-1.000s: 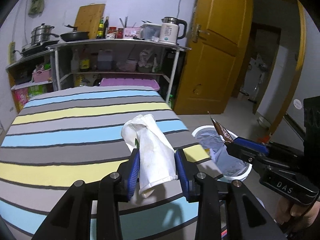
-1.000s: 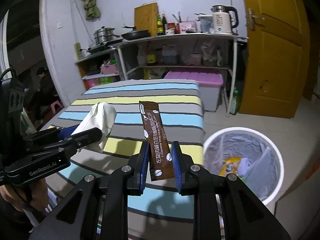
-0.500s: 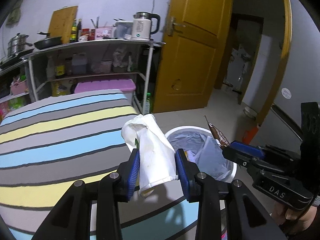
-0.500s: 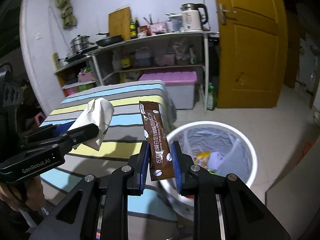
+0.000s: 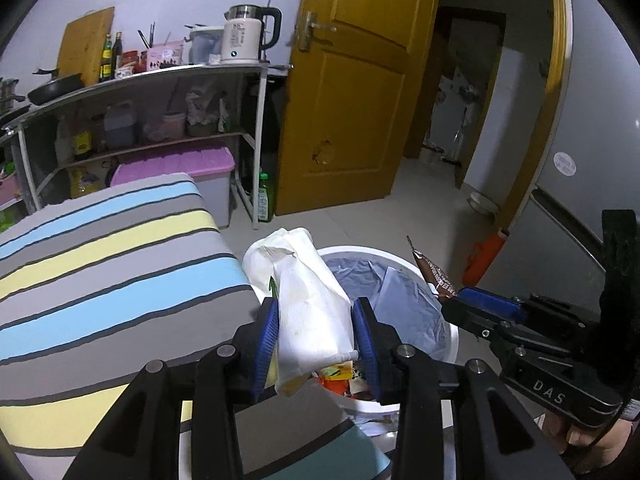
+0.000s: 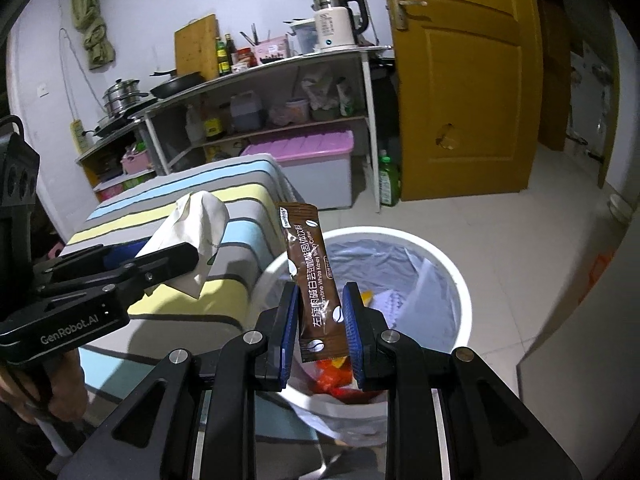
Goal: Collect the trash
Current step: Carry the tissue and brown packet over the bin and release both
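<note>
My left gripper (image 5: 316, 336) is shut on a crumpled white paper wrapper (image 5: 308, 304) and holds it over the near rim of a white trash bin (image 5: 450, 344) lined with a grey bag. My right gripper (image 6: 322, 322) is shut on a brown coffee sachet (image 6: 314, 276), upright above the bin (image 6: 460, 280). The wrapper (image 6: 196, 236) and the left gripper (image 6: 168, 264) show at the left of the right wrist view. The sachet (image 5: 434, 276) and the right gripper (image 5: 460, 304) show at the right of the left wrist view. Orange and yellow trash lies in the bin.
A table with a striped cloth (image 5: 112, 264) stands left of the bin. A metal shelf (image 5: 160, 80) with kettle, pans and bottles stands behind it, with a pink-lidded box (image 5: 176, 172) below. A yellow door (image 5: 352, 100) is beyond the bin on tiled floor.
Both grippers have moved right, from over the striped table to above the bin, each still holding its piece of trash.
</note>
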Demonstrator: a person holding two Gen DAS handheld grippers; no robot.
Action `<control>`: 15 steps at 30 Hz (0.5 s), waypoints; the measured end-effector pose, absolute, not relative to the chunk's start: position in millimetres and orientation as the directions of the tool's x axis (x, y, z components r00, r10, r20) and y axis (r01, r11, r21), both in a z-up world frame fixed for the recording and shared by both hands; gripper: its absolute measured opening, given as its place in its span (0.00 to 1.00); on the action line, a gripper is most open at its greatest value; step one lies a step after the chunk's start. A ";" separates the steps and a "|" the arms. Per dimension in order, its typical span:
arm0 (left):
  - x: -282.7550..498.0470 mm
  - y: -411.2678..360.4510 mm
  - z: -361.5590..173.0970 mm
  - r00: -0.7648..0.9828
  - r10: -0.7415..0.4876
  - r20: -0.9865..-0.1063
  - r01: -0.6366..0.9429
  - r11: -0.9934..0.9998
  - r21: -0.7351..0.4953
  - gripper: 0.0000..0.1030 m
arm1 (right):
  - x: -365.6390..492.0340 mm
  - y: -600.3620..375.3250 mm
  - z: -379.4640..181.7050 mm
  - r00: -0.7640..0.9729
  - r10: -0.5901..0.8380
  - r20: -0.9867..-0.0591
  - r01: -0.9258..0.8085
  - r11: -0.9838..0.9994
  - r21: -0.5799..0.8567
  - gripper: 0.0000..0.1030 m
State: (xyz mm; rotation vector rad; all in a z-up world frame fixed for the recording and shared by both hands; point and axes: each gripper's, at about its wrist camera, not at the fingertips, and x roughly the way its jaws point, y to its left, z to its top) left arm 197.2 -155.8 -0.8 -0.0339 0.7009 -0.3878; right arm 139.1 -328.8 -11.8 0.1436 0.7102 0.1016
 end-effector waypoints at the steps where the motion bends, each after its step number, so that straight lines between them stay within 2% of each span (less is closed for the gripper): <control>1: 200.4 -158.9 -3.5 0.690 -0.360 -0.627 0.339 0.927 -0.160 0.38 | 139.9 -331.1 -13.3 0.752 0.139 -0.644 -0.040 0.985 0.166 0.23; 7: 212.2 -171.4 -19.6 0.656 -0.369 -0.659 0.350 0.922 -0.168 0.40 | 148.4 -342.5 -24.8 0.738 0.124 -0.663 -0.008 0.985 0.175 0.23; 15: 233.0 -180.9 -34.9 0.601 -0.394 -0.696 0.367 0.909 -0.199 0.47 | 160.2 -346.1 -36.5 0.716 0.114 -0.688 0.010 0.985 0.174 0.24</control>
